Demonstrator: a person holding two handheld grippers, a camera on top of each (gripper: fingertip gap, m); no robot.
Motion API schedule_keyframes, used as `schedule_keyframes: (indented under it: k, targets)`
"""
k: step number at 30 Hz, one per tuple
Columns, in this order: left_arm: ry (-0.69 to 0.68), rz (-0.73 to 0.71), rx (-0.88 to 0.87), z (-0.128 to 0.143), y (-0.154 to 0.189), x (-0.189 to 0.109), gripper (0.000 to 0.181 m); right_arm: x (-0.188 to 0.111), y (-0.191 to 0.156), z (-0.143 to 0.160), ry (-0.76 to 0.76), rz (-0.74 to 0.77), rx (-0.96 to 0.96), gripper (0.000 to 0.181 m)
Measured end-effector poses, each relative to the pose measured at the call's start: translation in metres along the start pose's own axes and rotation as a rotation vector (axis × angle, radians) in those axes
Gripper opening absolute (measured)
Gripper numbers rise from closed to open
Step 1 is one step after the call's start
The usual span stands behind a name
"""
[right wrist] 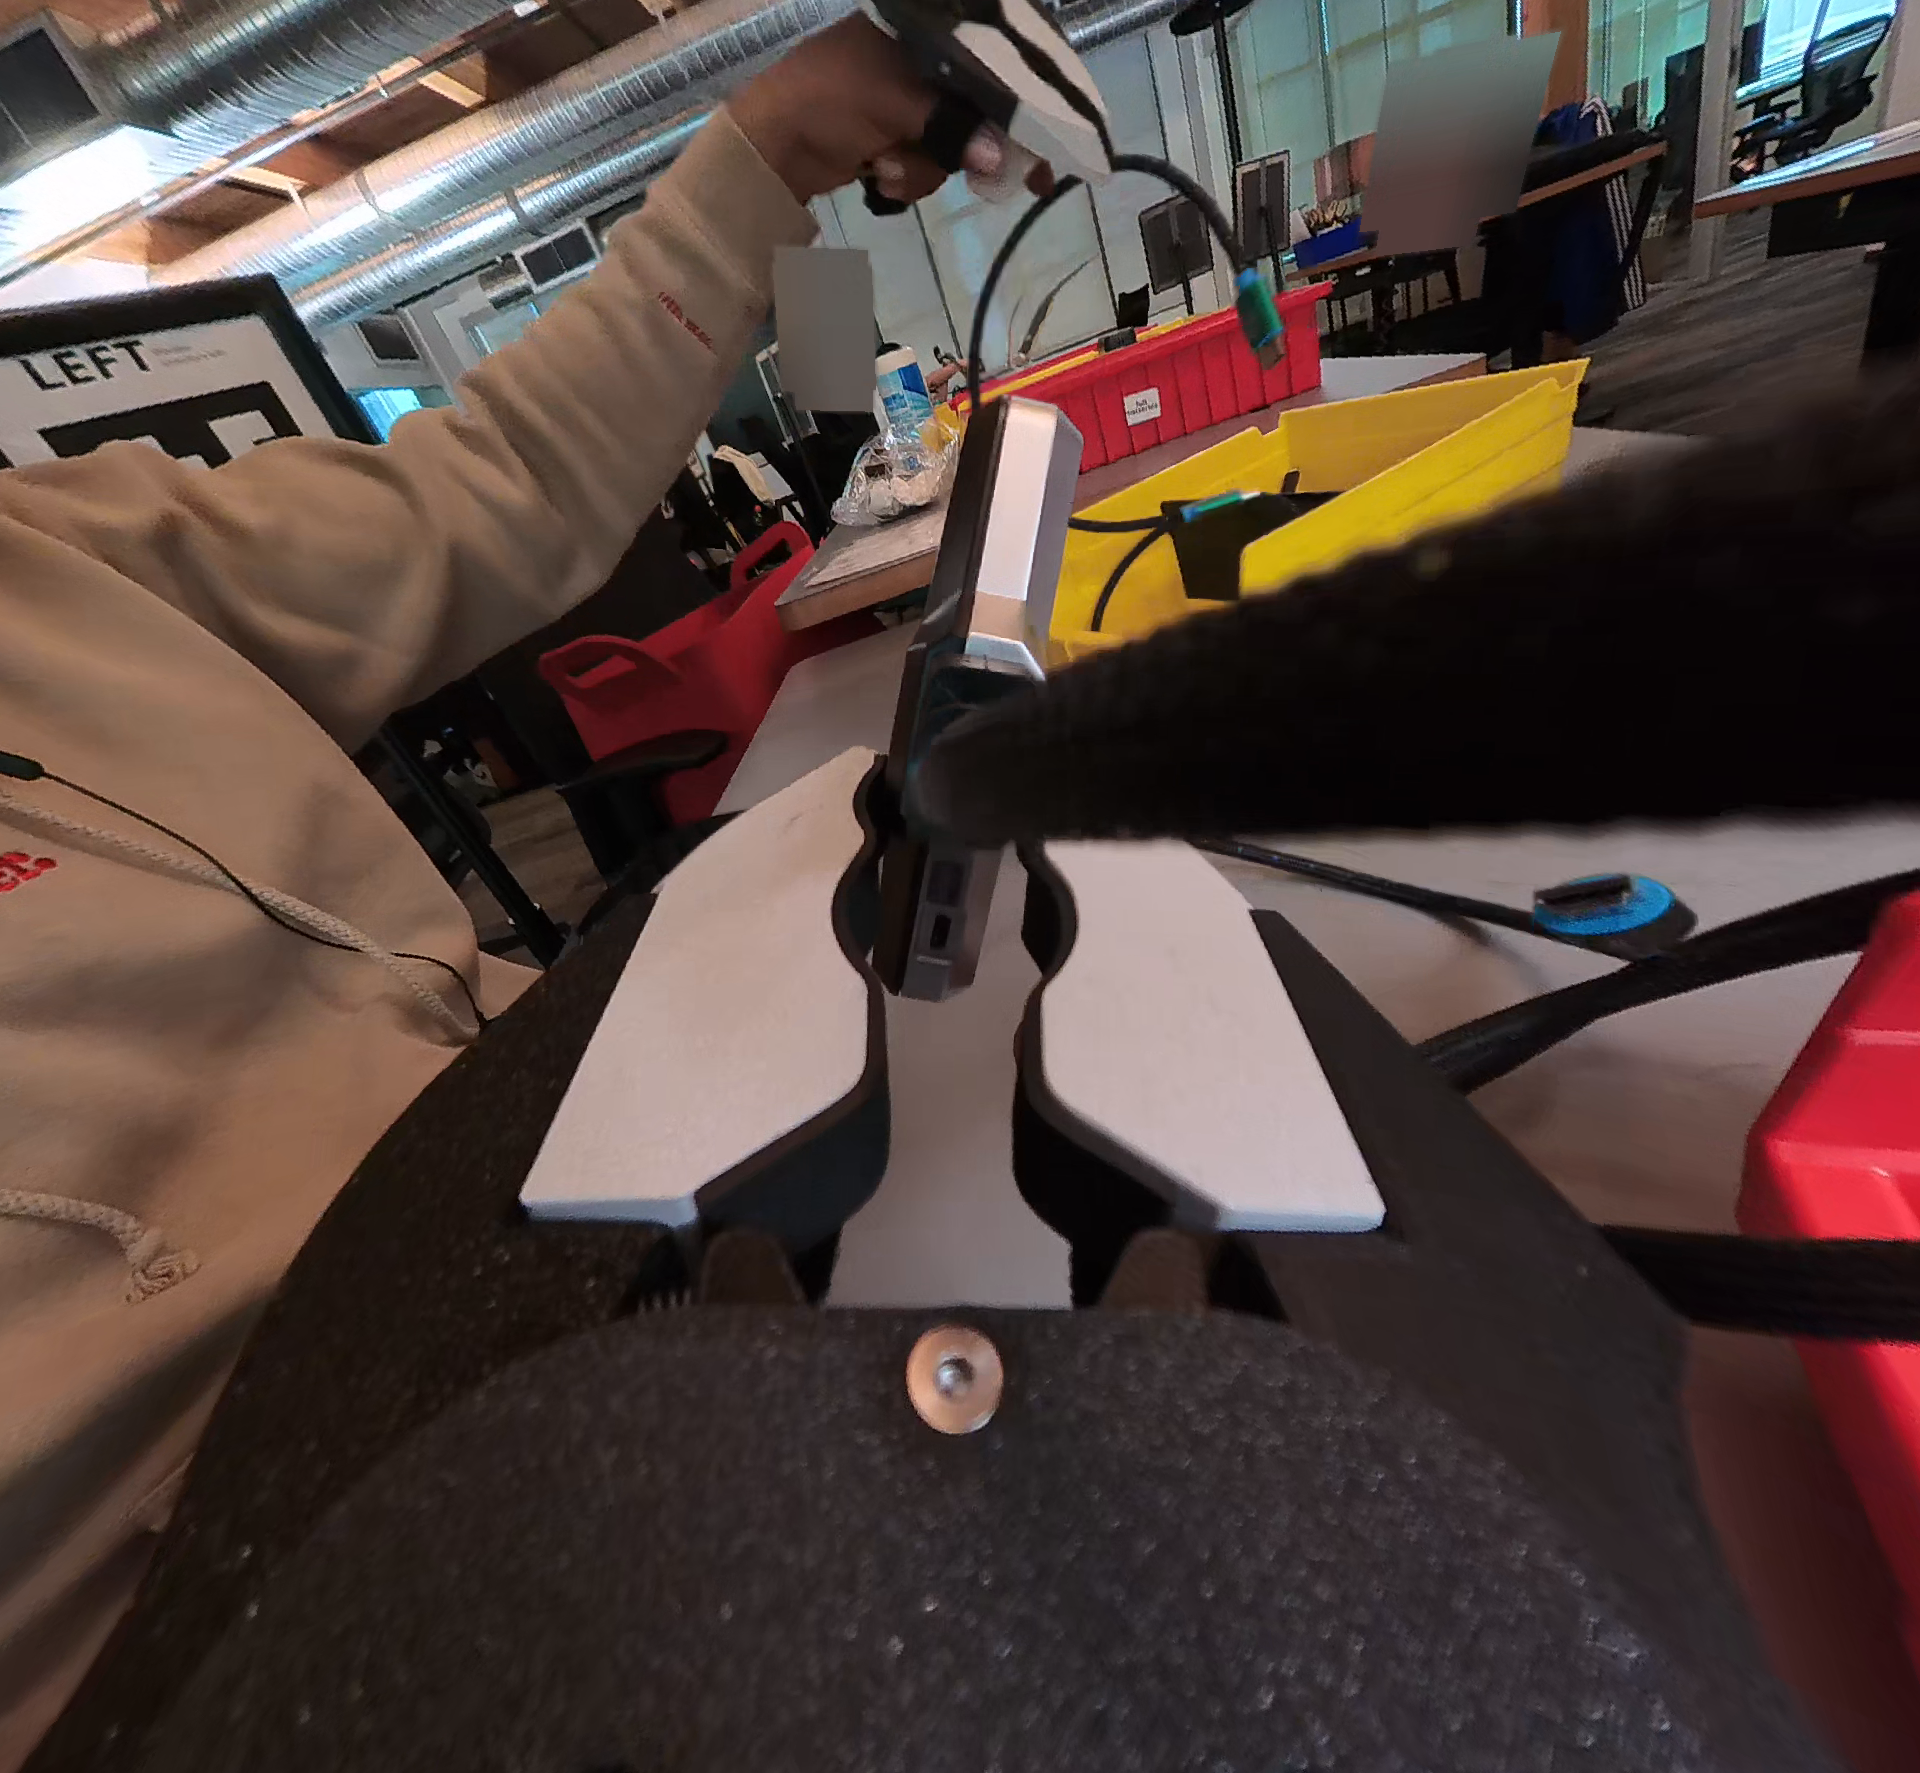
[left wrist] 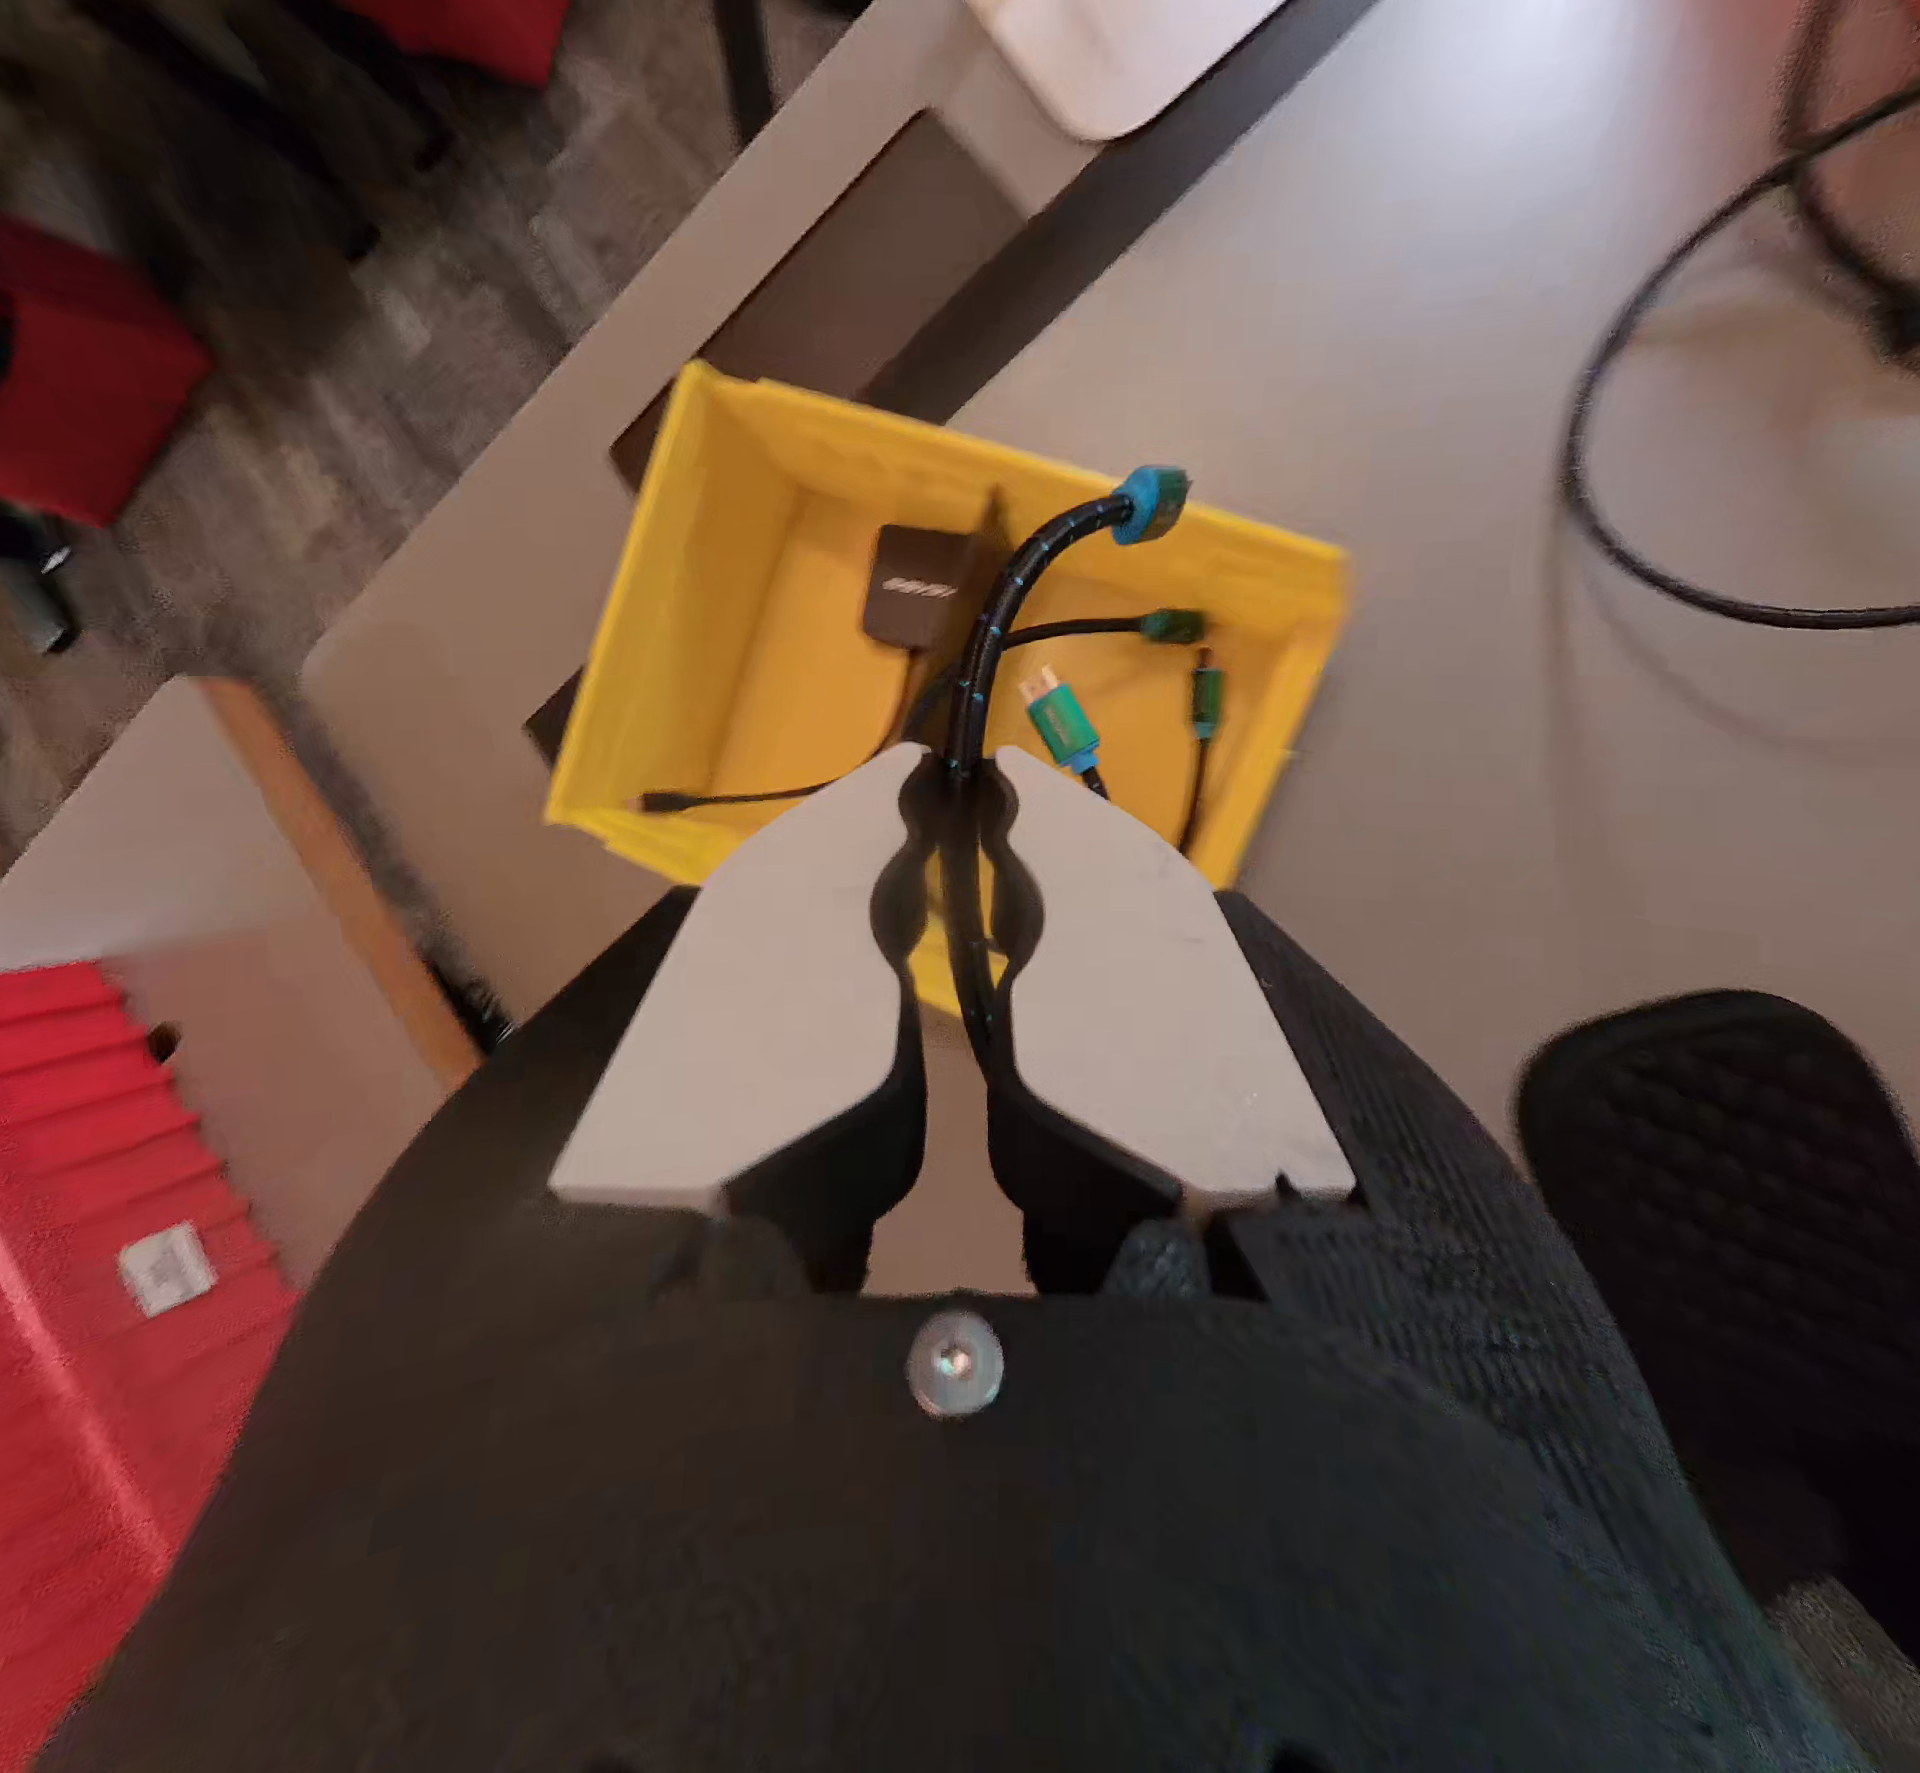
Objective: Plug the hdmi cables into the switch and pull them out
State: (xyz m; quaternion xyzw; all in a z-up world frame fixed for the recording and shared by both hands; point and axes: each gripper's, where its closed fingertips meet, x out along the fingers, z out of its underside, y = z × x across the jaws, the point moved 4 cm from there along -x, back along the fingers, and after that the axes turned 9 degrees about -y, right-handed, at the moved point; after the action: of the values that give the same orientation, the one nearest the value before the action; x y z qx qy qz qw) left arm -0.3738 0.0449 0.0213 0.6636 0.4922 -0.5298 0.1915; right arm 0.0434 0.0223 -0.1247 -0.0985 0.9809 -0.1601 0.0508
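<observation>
My left gripper [left wrist: 961, 767] is shut on a black braided HDMI cable [left wrist: 997, 622]. It holds the cable above a yellow bin [left wrist: 686, 580], and the cable's blue plug [left wrist: 1148, 502] points away. The right wrist view shows the left gripper raised [right wrist: 997, 92] with the plug [right wrist: 1260, 321] hanging down. My right gripper [right wrist: 945, 840] is shut on a silver and black HDMI switch [right wrist: 1013, 518] and holds it upright above the table. A thick black cable [right wrist: 1455, 684] crosses close to the camera and meets the switch's side. It looks plugged in.
The yellow bin [right wrist: 1403, 466] holds a black adapter box [left wrist: 920, 585] and several loose green and blue plugs [left wrist: 1060, 715]. Another blue plug [right wrist: 1600, 902] lies on the table. A red bin [right wrist: 1174, 373] stands behind and a red box [right wrist: 1849, 1152] at near right. A person's sleeve [right wrist: 364, 528] is at left. My hands' fingertips stand some 40 centimeters from each other.
</observation>
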Motion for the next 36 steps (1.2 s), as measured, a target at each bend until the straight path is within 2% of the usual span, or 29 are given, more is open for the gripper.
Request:
schedule_keyframes:
  k: [1,4,6,10,13,17,19,22,24,27,31,33,36]
  targets:
    - [0.016,0.044,0.018,-0.004,0.013,-0.007,0.008,-0.001,0.000,-0.001,0.008,-0.004,0.002,0.023]
    - [0.071,0.237,0.072,-0.011,0.060,-0.012,0.007,-0.004,0.000,-0.003,0.027,-0.013,0.011,0.023]
    - [0.099,0.389,0.102,-0.012,0.094,-0.003,0.007,-0.005,0.001,-0.003,0.029,-0.010,0.014,0.023]
    - [0.133,0.645,0.104,-0.002,0.156,0.046,0.007,-0.008,0.002,-0.002,0.033,-0.015,0.020,0.023]
    - [0.173,0.754,0.066,0.012,0.188,0.090,0.007,-0.011,0.003,0.001,0.019,-0.015,0.025,0.023]
    - [0.223,0.765,-0.023,0.035,0.204,0.135,0.007,-0.017,0.003,0.005,-0.011,-0.039,0.034,0.022]
    - [0.194,0.781,-0.036,0.051,0.210,0.150,0.007,-0.020,0.003,0.005,-0.025,-0.054,0.034,0.022]
    - [0.137,0.748,0.008,0.074,0.216,0.165,0.008,-0.024,0.001,0.007,-0.047,-0.066,0.037,0.022]
    - [0.134,0.727,0.055,0.081,0.216,0.164,0.010,-0.025,-0.001,0.010,-0.078,-0.084,0.037,0.022]
    - [0.189,0.660,0.123,0.073,0.211,0.155,0.017,-0.027,-0.004,0.014,-0.110,-0.113,0.041,0.022]
    - [0.229,0.605,0.260,0.045,0.223,0.151,0.024,-0.026,-0.003,0.017,-0.121,-0.119,0.053,0.022]
    - [0.211,0.603,0.319,0.031,0.231,0.162,0.027,-0.025,-0.003,0.019,-0.129,-0.118,0.054,0.022]
    - [0.157,0.677,0.356,0.013,0.241,0.185,0.028,-0.025,-0.003,0.021,-0.136,-0.116,0.052,0.022]
